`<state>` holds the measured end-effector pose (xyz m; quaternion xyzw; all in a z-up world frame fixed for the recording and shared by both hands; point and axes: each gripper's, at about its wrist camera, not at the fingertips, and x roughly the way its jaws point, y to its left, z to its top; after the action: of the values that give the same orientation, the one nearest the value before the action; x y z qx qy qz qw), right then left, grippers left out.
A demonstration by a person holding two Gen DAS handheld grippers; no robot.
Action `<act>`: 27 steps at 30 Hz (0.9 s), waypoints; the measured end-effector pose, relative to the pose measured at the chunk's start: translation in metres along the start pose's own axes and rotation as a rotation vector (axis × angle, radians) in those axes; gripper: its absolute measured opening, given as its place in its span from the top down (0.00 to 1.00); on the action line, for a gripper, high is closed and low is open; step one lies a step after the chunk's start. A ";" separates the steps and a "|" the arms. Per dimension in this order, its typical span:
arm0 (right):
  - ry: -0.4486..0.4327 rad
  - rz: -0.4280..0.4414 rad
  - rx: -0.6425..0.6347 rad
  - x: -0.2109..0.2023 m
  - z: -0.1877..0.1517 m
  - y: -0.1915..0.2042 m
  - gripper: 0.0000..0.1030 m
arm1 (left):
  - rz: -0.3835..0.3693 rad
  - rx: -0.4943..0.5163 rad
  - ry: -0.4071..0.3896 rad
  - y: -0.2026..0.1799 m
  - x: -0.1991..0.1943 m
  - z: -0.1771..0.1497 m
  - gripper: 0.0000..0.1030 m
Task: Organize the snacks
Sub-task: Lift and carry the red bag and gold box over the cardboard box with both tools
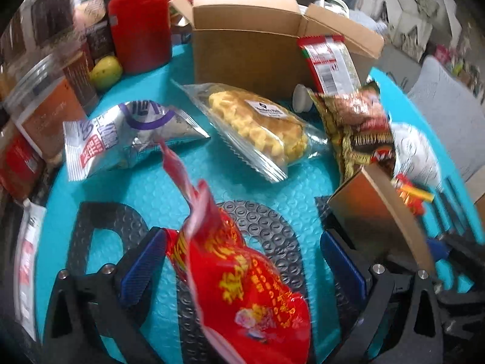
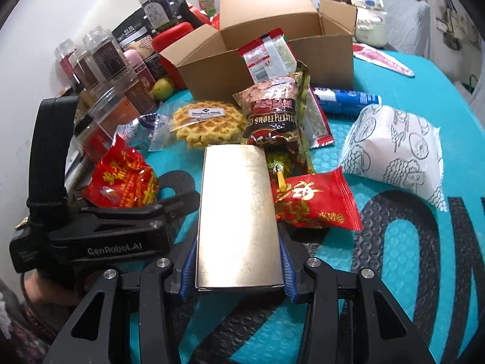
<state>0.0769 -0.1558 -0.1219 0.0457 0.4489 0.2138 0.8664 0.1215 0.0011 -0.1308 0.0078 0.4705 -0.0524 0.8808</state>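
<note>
Right tongs [image 2: 239, 273] clamp gold box [image 2: 238, 212] — left tongs [image 1: 242, 267] apart, red packet [image 1: 242, 288] between.

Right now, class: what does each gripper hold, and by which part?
The right gripper clamps the gold box by its near end; the left gripper is open around the red packet.

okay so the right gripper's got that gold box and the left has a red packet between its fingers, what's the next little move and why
Probably carry the gold box forward and up toward the open cardboard box. The right gripper is already shut on its sides, and the carton's flaps stand open behind the snacks. The left gripper looks open, with the red packet between its fingers, so it should close first.
</note>
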 end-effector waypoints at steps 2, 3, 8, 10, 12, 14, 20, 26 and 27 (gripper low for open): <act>-0.002 0.002 0.001 0.000 0.000 -0.001 0.56 | 0.016 0.027 -0.006 0.000 -0.002 -0.003 0.00; -0.004 0.003 0.002 0.000 -0.001 -0.001 0.56 | 0.010 0.022 0.001 0.002 -0.003 -0.004 0.00; -0.007 -0.002 -0.004 0.000 -0.001 -0.001 0.56 | 0.012 0.021 -0.045 0.008 -0.010 -0.007 0.22; -0.008 -0.006 -0.007 0.000 0.000 0.001 0.56 | 0.003 0.025 -0.057 0.010 -0.012 -0.007 0.50; -0.011 -0.009 -0.009 0.000 -0.001 0.001 0.56 | -0.009 0.023 -0.062 0.014 -0.013 -0.005 0.58; -0.015 -0.013 -0.012 0.000 -0.001 0.002 0.56 | -0.017 0.020 -0.064 0.015 -0.012 -0.003 0.63; -0.016 0.008 -0.013 0.001 -0.002 0.006 0.57 | -0.071 -0.006 -0.063 0.024 -0.016 -0.006 0.65; -0.020 0.031 -0.021 0.000 -0.002 0.013 0.57 | -0.103 -0.024 -0.064 0.030 -0.021 -0.008 0.65; -0.021 0.034 -0.023 0.000 -0.001 0.015 0.57 | -0.106 -0.028 -0.068 0.031 -0.023 -0.008 0.65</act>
<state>0.0710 -0.1427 -0.1187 0.0458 0.4364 0.2330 0.8679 0.1050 0.0347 -0.1170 -0.0310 0.4410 -0.0928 0.8922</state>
